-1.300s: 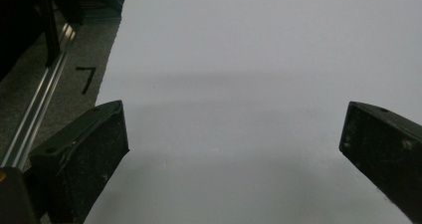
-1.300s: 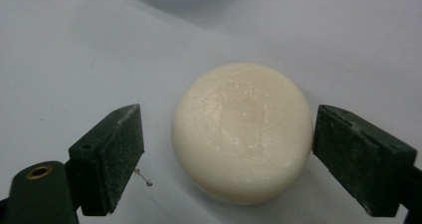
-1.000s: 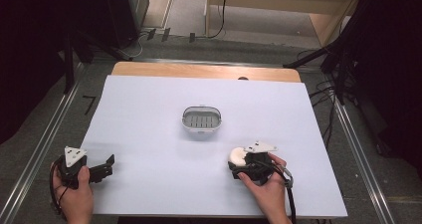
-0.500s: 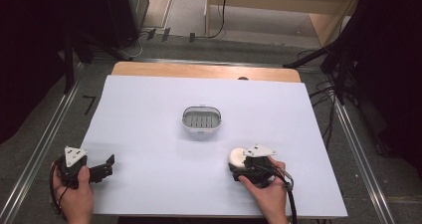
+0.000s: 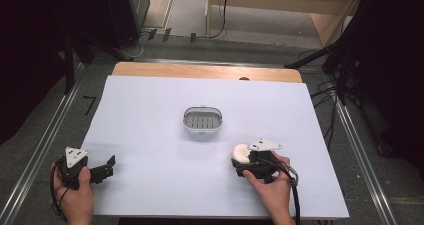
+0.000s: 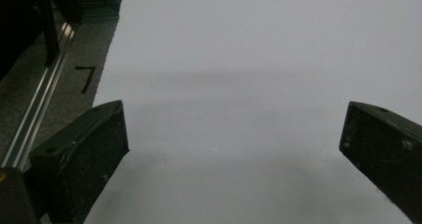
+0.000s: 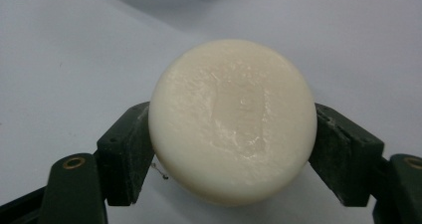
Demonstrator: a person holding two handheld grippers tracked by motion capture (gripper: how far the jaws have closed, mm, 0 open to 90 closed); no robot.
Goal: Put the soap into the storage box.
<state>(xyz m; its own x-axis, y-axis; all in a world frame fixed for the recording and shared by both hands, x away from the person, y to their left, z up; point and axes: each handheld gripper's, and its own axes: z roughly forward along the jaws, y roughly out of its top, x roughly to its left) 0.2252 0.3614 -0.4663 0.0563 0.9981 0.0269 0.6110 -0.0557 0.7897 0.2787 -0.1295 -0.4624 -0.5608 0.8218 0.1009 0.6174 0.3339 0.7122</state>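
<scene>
Now that its jaws have just been closing, the right claw grips the round soap low on the counter, near the soap dish, ready for lifting. Farther off, the left claw gapes empty.

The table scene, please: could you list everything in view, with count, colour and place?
soap bar: one, cream, round, between the right claw's jaws, near the table's right front
soap dish: one, white with a grey slatted insert, table centre
table: one, white top, wooden far edge
cables: several, black, floor to the right
left claw: one, black, open, front left, nothing between its jaws
right claw: one, black, shut on the soap bar
hands: two, front edge
</scene>
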